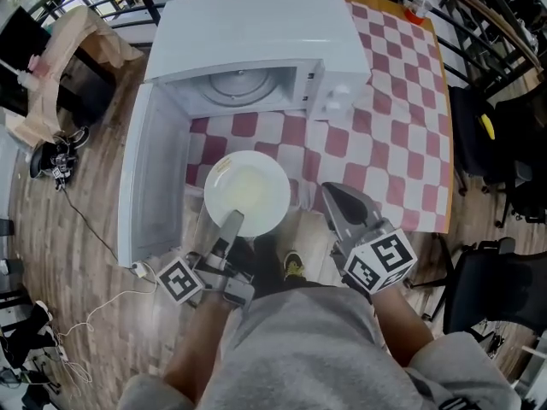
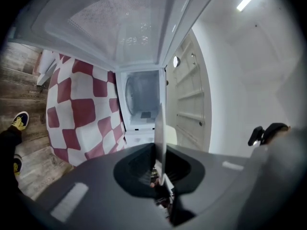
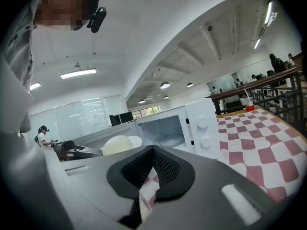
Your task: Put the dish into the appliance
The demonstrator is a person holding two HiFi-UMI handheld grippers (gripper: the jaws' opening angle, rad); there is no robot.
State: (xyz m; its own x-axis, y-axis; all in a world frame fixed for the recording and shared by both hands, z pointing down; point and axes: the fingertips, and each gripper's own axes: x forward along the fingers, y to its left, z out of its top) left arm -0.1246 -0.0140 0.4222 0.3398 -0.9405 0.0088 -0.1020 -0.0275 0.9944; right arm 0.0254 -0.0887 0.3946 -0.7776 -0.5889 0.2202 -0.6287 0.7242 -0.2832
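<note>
**Checked desk, open microwave, dish in the left fingers**

Wood floor point(image 1: 77, 229) lies around a desk point(image 1: 402, 126) covered with a red-and-white checked cloth. A white microwave point(image 1: 256, 32) stands on the desk, straight ahead of both pairs of fingers. Its door point(image 1: 145, 186) is swung wide open and reaches past the left fingers on their outer side. The glass turntable point(image 1: 244, 84) shows inside the cavity.

The left gripper point(image 1: 234, 219) is clenched on the near rim of the dish point(image 1: 248, 190), a round white plate. The plate extends forward from the fingertips, roughly flat, over the desk's near edge and short of the microwave's mouth. In the left gripper view the rim runs edge-on between the two pads, with the cavity directly beyond it.

The right gripper point(image 1: 338, 196) sits just right of the dish, apart from it. Its fingers are pressed together with nothing between them. In the right gripper view the control knobs lie ahead and slightly right of the tips, and the dish shows off to their left.

Below the grippers, a yellow-and-black shoe point(image 1: 293, 266) stands on the floor.
</note>
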